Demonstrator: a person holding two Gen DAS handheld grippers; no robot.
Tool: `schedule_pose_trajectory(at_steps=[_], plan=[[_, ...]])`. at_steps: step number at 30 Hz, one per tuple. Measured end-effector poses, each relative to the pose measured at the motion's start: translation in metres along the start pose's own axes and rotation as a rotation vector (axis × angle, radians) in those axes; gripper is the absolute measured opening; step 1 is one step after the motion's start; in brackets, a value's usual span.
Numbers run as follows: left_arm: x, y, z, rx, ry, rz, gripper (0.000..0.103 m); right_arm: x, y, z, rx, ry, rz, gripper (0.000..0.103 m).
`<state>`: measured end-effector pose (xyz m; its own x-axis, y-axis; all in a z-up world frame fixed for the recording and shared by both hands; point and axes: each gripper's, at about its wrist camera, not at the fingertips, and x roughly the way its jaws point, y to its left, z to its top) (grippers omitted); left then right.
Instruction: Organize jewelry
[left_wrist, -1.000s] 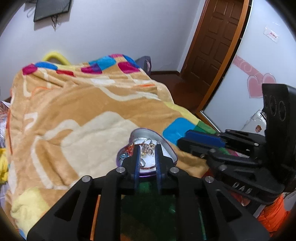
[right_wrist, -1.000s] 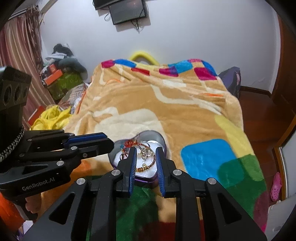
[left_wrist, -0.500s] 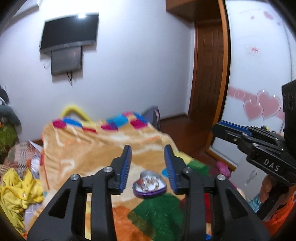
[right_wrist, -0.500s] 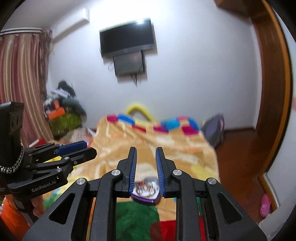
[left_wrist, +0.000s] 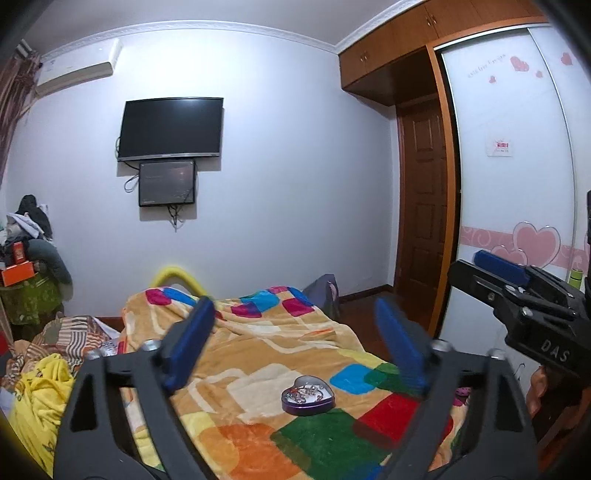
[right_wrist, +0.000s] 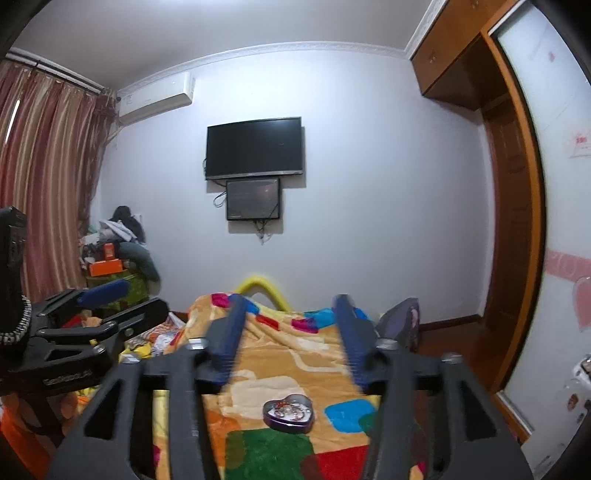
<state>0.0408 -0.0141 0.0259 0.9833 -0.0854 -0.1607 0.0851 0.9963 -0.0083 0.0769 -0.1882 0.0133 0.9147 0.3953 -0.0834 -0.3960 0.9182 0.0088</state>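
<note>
A purple heart-shaped tin (left_wrist: 307, 396) with a tangle of jewelry in it lies on the patchwork blanket (left_wrist: 258, 343) of the bed. It also shows in the right wrist view (right_wrist: 288, 412). My left gripper (left_wrist: 295, 347) is open and empty, raised well back from the tin. My right gripper (right_wrist: 288, 334) is open and empty too, also held high and back from it. Each gripper shows at the edge of the other's view.
A TV (left_wrist: 170, 128) hangs on the far wall. A pile of clothes and boxes (left_wrist: 26, 254) stands at the left, with yellow cloth (left_wrist: 40, 398) beside the bed. A wooden door (left_wrist: 424, 206) and a wardrobe (left_wrist: 517, 147) are at the right.
Both grippers have pulled up and back from the heart tin and opened wide; a second ago their fingers were close together right over the tin.
</note>
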Motion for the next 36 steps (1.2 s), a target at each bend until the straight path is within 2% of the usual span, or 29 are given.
schedule_pose_trajectory(at_steps=[1,3,5,8,25,36], plan=[[-0.003,0.001,-0.001,-0.007,-0.004,0.008,0.099,-0.001,0.001,0.0,-0.002,-0.008,-0.013,0.065],[-0.007,0.001,-0.002,-0.011,-0.008,0.026,0.101,-0.004,0.003,0.0,-0.003,-0.021,-0.03,0.079],[-0.01,0.0,-0.004,-0.007,-0.003,0.035,0.101,-0.005,0.006,0.0,-0.006,-0.033,-0.044,0.087],[-0.011,-0.001,-0.008,-0.007,0.003,0.042,0.101,-0.007,0.009,0.0,-0.023,-0.039,-0.062,0.093],[-0.008,0.006,-0.012,-0.033,0.018,0.059,0.102,-0.016,0.003,-0.012,-0.013,0.002,-0.057,0.094],[-0.003,0.003,-0.013,-0.031,0.033,0.053,0.102,-0.017,0.0,-0.008,-0.002,0.022,-0.047,0.094]])
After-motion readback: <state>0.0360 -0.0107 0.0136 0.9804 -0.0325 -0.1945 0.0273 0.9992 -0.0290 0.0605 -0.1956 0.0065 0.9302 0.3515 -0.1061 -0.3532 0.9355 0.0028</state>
